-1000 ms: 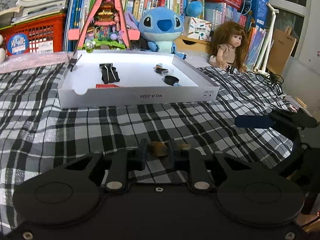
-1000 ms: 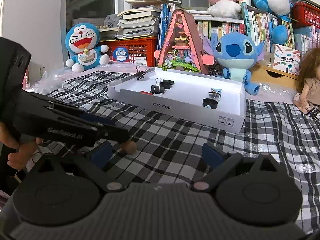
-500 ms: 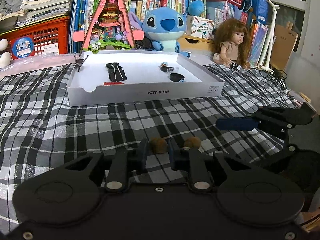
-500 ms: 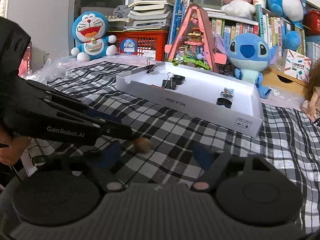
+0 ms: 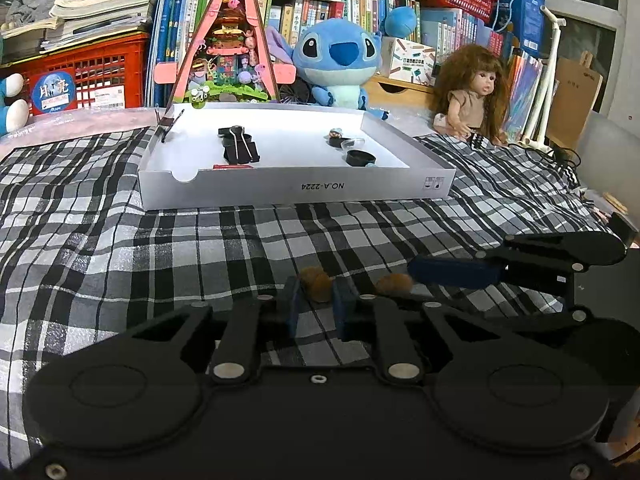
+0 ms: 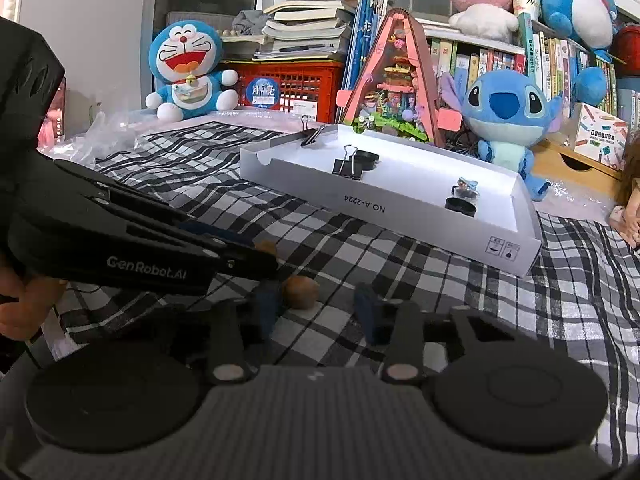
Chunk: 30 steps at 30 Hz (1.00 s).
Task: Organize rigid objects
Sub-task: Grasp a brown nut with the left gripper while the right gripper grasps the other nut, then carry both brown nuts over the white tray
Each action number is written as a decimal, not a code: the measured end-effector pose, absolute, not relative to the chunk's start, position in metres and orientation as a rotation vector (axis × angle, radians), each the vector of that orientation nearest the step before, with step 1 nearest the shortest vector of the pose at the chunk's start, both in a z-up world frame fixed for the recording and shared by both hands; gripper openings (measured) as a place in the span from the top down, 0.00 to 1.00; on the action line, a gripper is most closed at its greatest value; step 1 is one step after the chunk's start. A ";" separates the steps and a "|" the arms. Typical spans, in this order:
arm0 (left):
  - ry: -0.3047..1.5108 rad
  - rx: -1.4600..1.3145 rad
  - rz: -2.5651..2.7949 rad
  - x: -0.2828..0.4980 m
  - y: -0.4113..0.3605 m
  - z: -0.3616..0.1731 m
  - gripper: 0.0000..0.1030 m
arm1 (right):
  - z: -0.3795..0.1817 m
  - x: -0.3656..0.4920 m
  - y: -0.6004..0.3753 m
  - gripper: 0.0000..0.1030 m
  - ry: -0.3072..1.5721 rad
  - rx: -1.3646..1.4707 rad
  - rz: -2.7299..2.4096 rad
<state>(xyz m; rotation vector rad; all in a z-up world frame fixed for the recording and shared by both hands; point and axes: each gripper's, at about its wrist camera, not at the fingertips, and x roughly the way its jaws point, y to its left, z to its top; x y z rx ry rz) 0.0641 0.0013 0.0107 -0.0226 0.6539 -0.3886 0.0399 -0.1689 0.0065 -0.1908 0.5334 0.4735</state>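
Observation:
In the left wrist view my left gripper [image 5: 316,294] is shut on a small brown nut [image 5: 316,282], low over the checked cloth. A second brown nut [image 5: 394,282] lies just to its right, beside a blue finger [image 5: 452,272] of the right gripper. In the right wrist view that second nut [image 6: 301,291] sits between the fingers of my right gripper [image 6: 316,310], close against the left one. Its jaws are closing, and a gap remains on the right side. The left gripper [image 6: 256,258] crosses in from the left, held by a hand [image 6: 20,304].
A shallow white box [image 5: 296,192] stands farther back on the cloth and holds black binder clips [image 5: 238,148] and small black caps [image 5: 360,157]. Plush toys, a doll [image 5: 470,96], a red crate and bookshelves line the back. The cloth's edge falls away at the right.
The right gripper's fingers have drawn much closer together around the second nut, and it has edged in beside the left gripper. The left gripper keeps its hold on the first nut.

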 end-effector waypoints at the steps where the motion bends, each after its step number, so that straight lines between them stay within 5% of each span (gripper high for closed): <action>1: 0.654 -0.022 -0.388 0.064 0.001 0.011 0.85 | 0.007 0.039 -0.170 0.68 0.530 -0.188 0.472; 24: 0.619 0.009 -0.360 0.058 -0.002 0.017 0.90 | 0.017 0.041 -0.179 0.74 0.486 -0.118 0.397; 30: 0.622 0.010 -0.353 0.057 0.000 0.013 0.83 | 0.015 0.043 -0.181 0.74 0.497 -0.115 0.381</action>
